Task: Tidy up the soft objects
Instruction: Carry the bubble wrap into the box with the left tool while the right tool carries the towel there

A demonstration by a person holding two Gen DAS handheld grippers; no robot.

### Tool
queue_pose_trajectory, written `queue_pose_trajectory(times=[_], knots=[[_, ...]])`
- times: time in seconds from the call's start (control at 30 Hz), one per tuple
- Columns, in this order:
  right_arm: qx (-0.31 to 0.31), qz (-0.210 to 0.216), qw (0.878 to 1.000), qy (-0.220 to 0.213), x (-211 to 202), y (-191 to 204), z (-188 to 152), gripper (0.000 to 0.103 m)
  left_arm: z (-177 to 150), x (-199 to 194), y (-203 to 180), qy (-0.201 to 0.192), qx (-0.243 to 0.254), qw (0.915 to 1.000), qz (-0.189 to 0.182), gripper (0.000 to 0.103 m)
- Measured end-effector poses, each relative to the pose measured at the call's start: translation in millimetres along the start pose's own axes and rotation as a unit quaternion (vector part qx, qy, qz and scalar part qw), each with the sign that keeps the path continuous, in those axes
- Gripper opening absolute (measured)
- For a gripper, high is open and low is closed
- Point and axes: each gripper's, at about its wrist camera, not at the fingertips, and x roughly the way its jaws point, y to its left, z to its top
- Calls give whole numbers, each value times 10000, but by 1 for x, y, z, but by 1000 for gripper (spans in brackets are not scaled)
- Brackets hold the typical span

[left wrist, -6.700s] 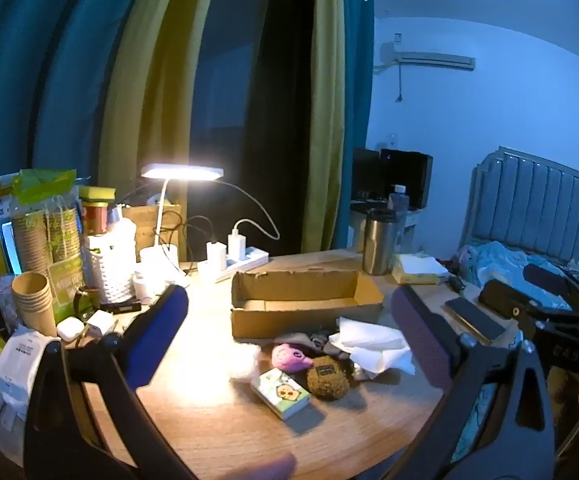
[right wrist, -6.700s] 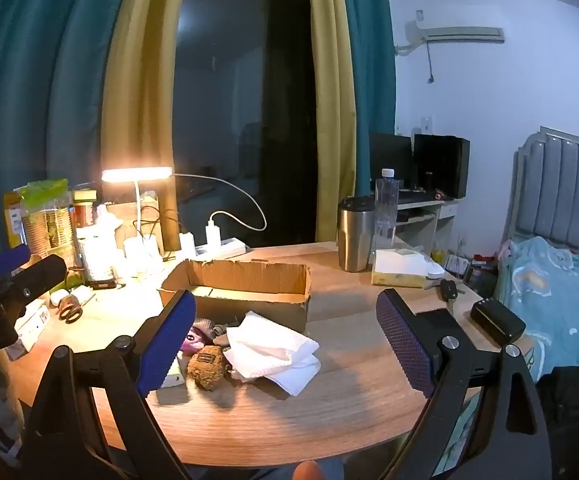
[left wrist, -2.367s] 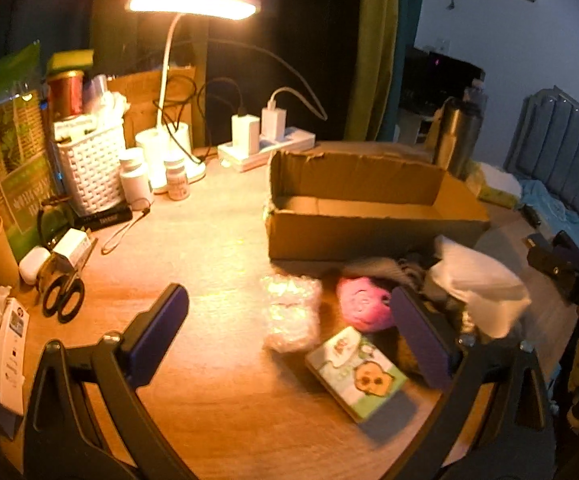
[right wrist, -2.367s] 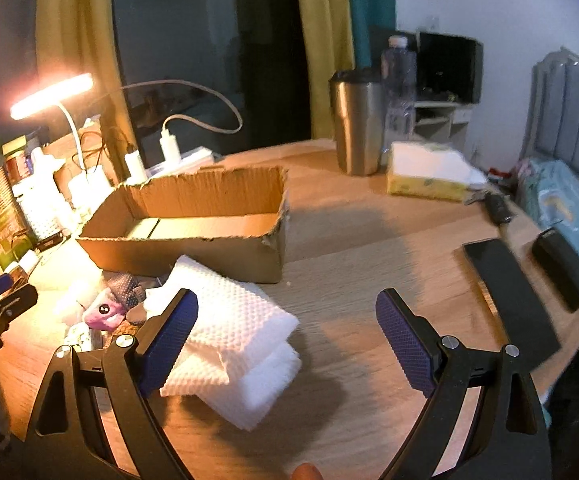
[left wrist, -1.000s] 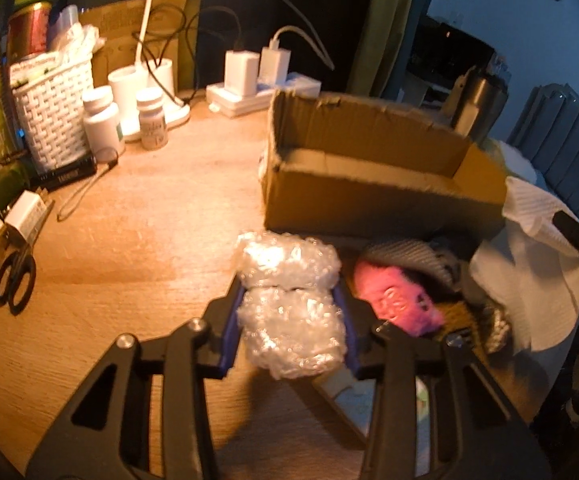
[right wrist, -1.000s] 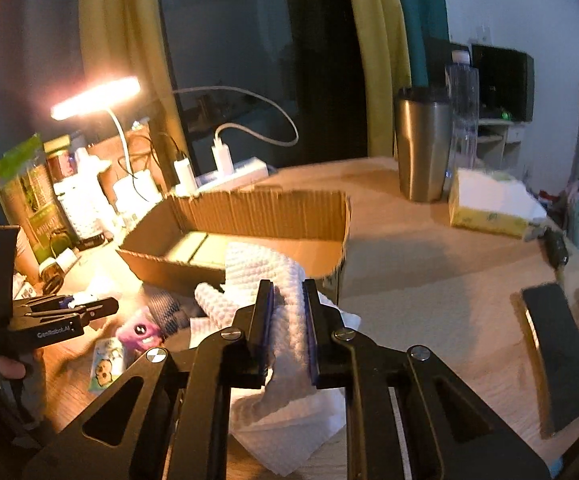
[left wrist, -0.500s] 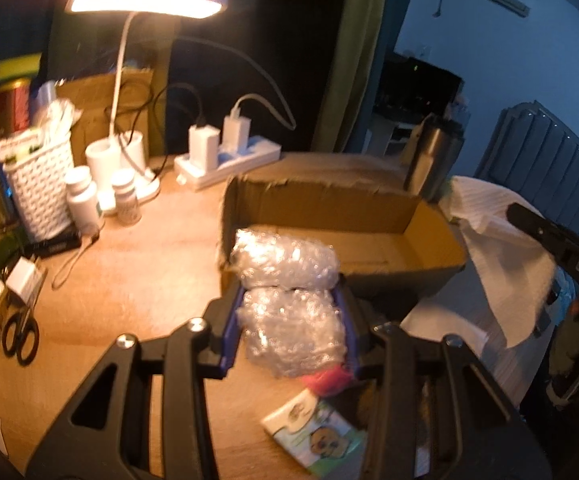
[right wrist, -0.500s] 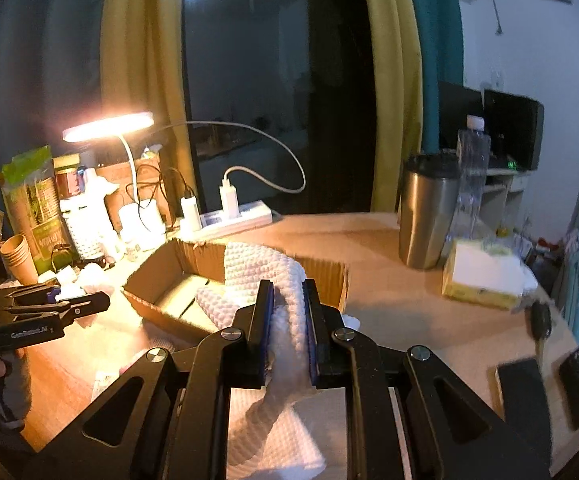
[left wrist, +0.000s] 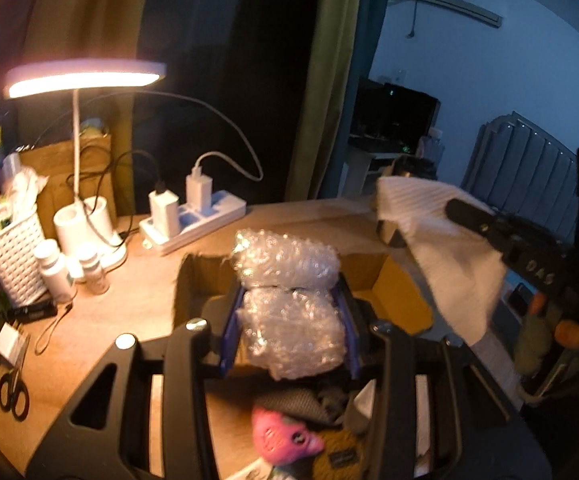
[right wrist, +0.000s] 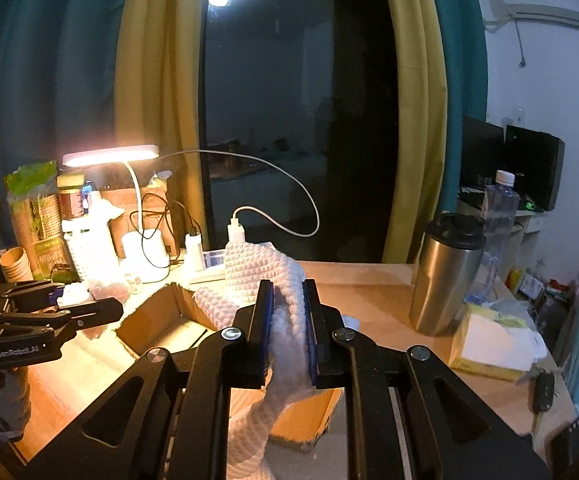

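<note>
Above the wooden table (left wrist: 101, 320), the left gripper (left wrist: 289, 320) is clamping a wad of bubble wrap (left wrist: 289, 300) between its two blue pads, so that the wad is bulging out over the fingertips. Below and beyond the wad, an open cardboard box (left wrist: 401, 300) is lying on the table with its mouth facing up; the wad is hanging in front of the box's near wall, clear of the tabletop. Nearer the camera, under the gripper's frame, a pink plush toy (left wrist: 285, 440) and a grey knitted item (left wrist: 297, 404) are resting on the table.

In the right wrist view, the right gripper (right wrist: 287, 320) is pinching a white waffle-weave cloth (right wrist: 265, 276) tightly between its nearly closed fingers; the cloth is rising above the pads and also trailing down beneath them, over the same box (right wrist: 157, 324). From the left wrist view, this cloth (left wrist: 449, 248) is draping from the right gripper (left wrist: 505, 236) at the box's right end.

Further back, a lit desk lamp (left wrist: 85, 80) is shining over a white power strip (left wrist: 193, 220), a white woven basket (left wrist: 9, 256) and two small bottles (left wrist: 73, 268). A steel tumbler (right wrist: 445, 272) and a yellow tissue pack (right wrist: 493, 340) are standing to the right of the box, apart from it.
</note>
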Motion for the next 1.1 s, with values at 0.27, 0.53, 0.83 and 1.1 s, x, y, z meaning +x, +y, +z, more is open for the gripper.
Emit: queue_pose_trajectory(times=[0.27,0.53,0.83,1.1], knots=[[258,277,9992,143,35,-21,-4,16,8,27,-14,106,2,9999,-133,42],[299,236,9976,579,74,-34,-28,16,2,65,-20,413,-97,9989,-190,42],[69,22,9949,1006,88,-29,-54,16,-10,105,-27,807,-172,9963,-257,42],[-104,-34,9952,974,78,-22,-61,50,-20,128,-33,1246,-181,9913,-372,44]])
